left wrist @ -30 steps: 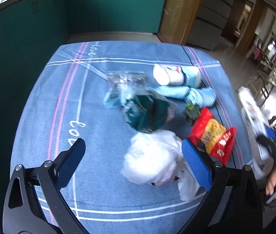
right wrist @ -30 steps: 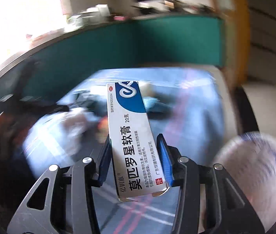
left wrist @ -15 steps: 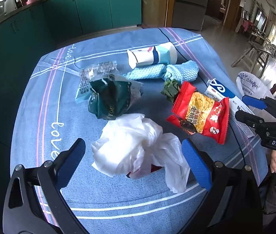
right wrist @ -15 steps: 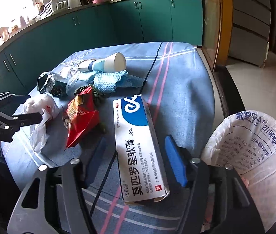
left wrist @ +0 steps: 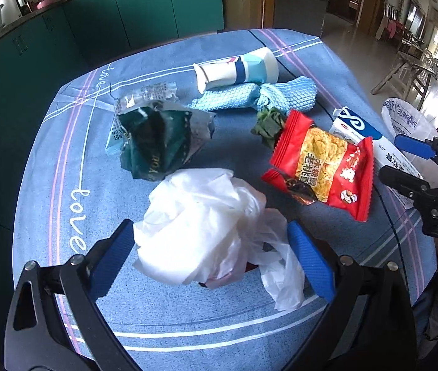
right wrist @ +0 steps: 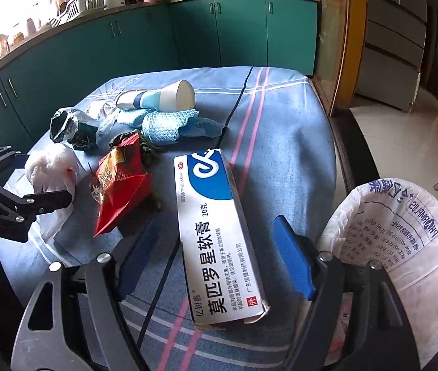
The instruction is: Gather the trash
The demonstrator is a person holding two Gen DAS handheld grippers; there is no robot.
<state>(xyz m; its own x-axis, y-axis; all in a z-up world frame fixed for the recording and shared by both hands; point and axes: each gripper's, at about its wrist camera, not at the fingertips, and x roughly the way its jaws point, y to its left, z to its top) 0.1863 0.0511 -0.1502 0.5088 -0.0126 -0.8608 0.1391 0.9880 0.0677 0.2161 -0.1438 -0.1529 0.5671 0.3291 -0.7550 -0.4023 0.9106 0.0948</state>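
The right gripper's [right wrist: 215, 256] fingers [right wrist: 293, 262] have just been opening and stand spread clear of the ointment box [right wrist: 215, 232], which lies near the bench's [right wrist: 280, 123] edge beside the lined bin [right wrist: 404, 247]. The left gripper's [left wrist: 209, 253] fingers [left wrist: 310, 259], closing slightly, remain spread around the white plastic bag [left wrist: 200, 222].

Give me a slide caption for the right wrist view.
Right gripper open around an ointment box lying on the blue tablecloth, lined bin alongside.

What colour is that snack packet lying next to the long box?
The snack packet is bright red with a yellow picture on its front, clearest in the left wrist view.
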